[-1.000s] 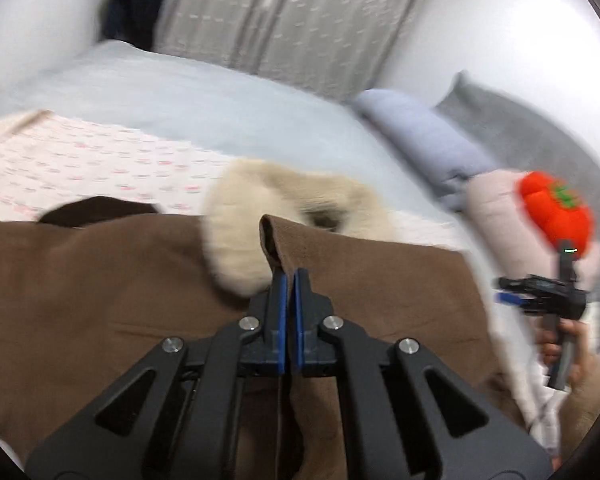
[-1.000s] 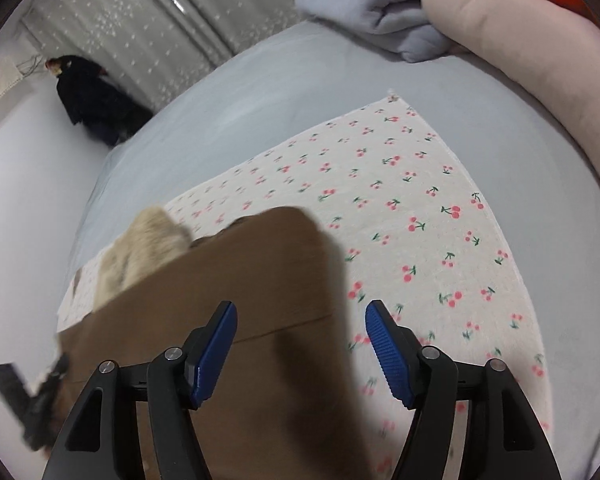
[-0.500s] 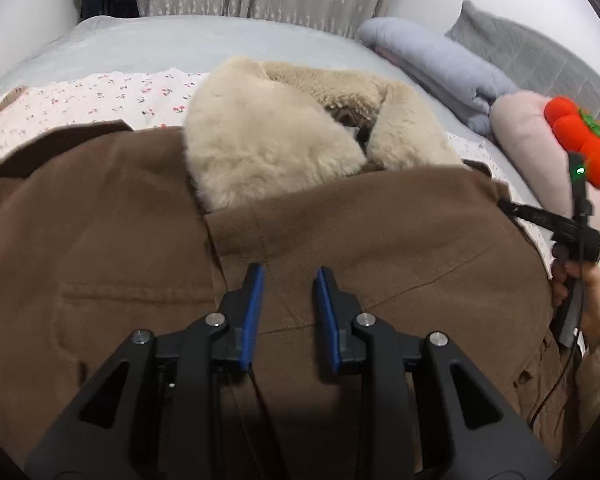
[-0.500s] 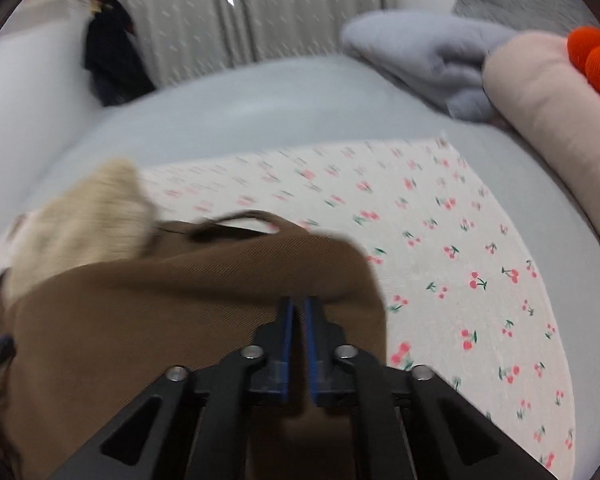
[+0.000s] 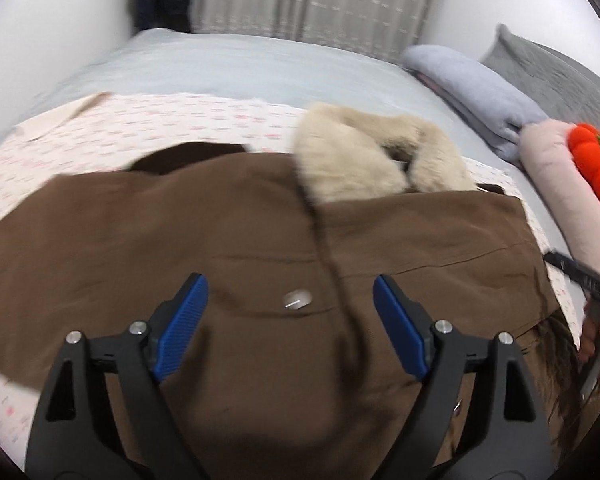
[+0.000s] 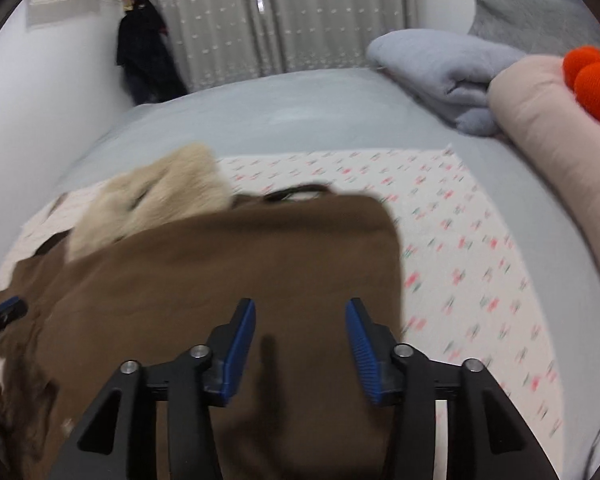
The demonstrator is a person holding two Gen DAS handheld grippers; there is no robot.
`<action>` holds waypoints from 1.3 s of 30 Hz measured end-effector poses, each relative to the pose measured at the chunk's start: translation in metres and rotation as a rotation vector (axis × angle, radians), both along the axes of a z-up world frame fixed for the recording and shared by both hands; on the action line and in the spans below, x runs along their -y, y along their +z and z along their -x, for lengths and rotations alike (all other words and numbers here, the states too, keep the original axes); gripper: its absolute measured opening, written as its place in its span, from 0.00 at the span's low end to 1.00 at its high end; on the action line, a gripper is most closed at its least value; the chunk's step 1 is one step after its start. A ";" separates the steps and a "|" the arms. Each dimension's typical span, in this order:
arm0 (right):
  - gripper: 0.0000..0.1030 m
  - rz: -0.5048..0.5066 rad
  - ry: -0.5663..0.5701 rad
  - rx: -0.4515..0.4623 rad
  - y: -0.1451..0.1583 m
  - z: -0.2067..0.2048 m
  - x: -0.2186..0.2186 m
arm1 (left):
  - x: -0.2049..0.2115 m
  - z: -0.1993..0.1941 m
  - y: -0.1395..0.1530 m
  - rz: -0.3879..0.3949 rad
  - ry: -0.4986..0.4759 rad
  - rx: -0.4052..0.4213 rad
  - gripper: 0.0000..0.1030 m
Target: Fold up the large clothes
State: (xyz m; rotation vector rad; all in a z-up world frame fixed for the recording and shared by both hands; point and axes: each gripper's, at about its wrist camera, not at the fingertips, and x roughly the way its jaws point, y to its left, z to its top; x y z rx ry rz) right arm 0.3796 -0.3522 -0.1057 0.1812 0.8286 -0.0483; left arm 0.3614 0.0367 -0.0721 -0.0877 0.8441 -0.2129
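Below and ahead of left tool (image 5: 288, 312): brown coat (image 5: 220, 248), spread flat on cherry-print sheet (image 5: 160, 120) over bed (image 5: 240, 64). Jaws opening, wide apart, nothing pinched; blue pads (image 5: 182, 322) clear of the fabric, silver snap button (image 5: 297, 299) showing between them on the coat front. Beyond the tips, slightly right: cream fur collar (image 5: 364, 160), lying open at the coat's top edge. Far right of the tool: folded grey-blue blanket (image 5: 476, 92), pink pillow (image 5: 560, 172), orange pumpkin plush (image 5: 596, 168) on top of the pillow, grey pillow (image 5: 560, 68) behind. At right edge, partly cut off: right tool (image 5: 580, 276) beside the coat's right side, blurred, with a hand (image 5: 592, 336) beneath it.

Under right tool (image 6: 300, 340): same coat (image 6: 220, 272), its right edge running just past the right pad (image 6: 360, 348). Jaws opening, roughly half spread, nothing between the pads; coat surface below, contact not clear due to blur. Right of the tool: bare cherry-print sheet (image 6: 480, 248). Ahead-left: fur collar (image 6: 156, 204). Far ahead: grey curtain (image 6: 300, 16), dark garment (image 6: 144, 52) hanging at wall. Left edge: tip of left tool (image 6: 4, 308), barely visible.
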 end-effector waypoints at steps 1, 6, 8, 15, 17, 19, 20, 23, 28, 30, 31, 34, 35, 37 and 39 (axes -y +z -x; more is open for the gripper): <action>0.51 0.017 0.002 -0.020 -0.004 0.004 -0.004 | -0.012 0.007 0.002 -0.010 0.034 0.002 0.83; 0.55 0.067 -0.024 -0.182 -0.039 0.005 -0.007 | -0.086 0.035 0.005 -0.056 0.252 -0.041 0.83; 0.64 0.011 -0.064 -0.183 -0.026 0.014 -0.005 | -0.124 0.048 0.012 -0.062 0.344 -0.038 0.83; 0.81 -0.141 -0.052 -0.124 0.023 0.065 -0.023 | -0.245 0.079 0.002 -0.041 0.647 -0.051 0.84; 0.81 -0.168 -0.050 -0.110 0.027 0.076 -0.032 | -0.273 0.080 -0.014 0.000 0.728 -0.081 0.84; 0.81 -0.177 -0.047 -0.103 0.027 0.084 -0.041 | -0.289 0.076 -0.028 0.021 0.773 -0.103 0.84; 0.81 -0.176 -0.048 -0.096 0.025 0.086 -0.045 | -0.297 0.072 -0.034 0.026 0.789 -0.107 0.84; 0.81 -0.186 -0.056 -0.035 0.015 0.095 -0.054 | -0.312 0.056 -0.052 0.067 0.831 -0.108 0.83; 0.81 -0.209 -0.036 -0.016 0.002 0.092 -0.058 | -0.316 0.029 -0.065 0.083 0.881 -0.067 0.31; 0.81 -0.221 -0.030 -0.013 -0.003 0.090 -0.054 | -0.314 0.025 -0.056 0.102 0.899 -0.007 0.07; 0.81 -0.215 -0.035 -0.014 -0.004 0.090 -0.053 | -0.307 0.026 -0.046 0.108 0.900 0.044 0.05; 0.81 -0.192 -0.059 0.003 -0.005 0.088 -0.046 | -0.277 0.032 -0.005 0.068 0.836 0.204 0.05; 0.81 -0.190 -0.063 0.010 -0.005 0.087 -0.044 | -0.268 0.031 0.006 0.064 0.811 0.235 0.05; 0.81 -0.197 -0.068 0.020 -0.004 0.088 -0.042 | -0.239 0.030 0.037 0.056 0.740 0.309 0.05; 0.81 -0.207 -0.061 0.029 -0.002 0.088 -0.041 | -0.206 0.031 0.068 0.072 0.648 0.381 0.05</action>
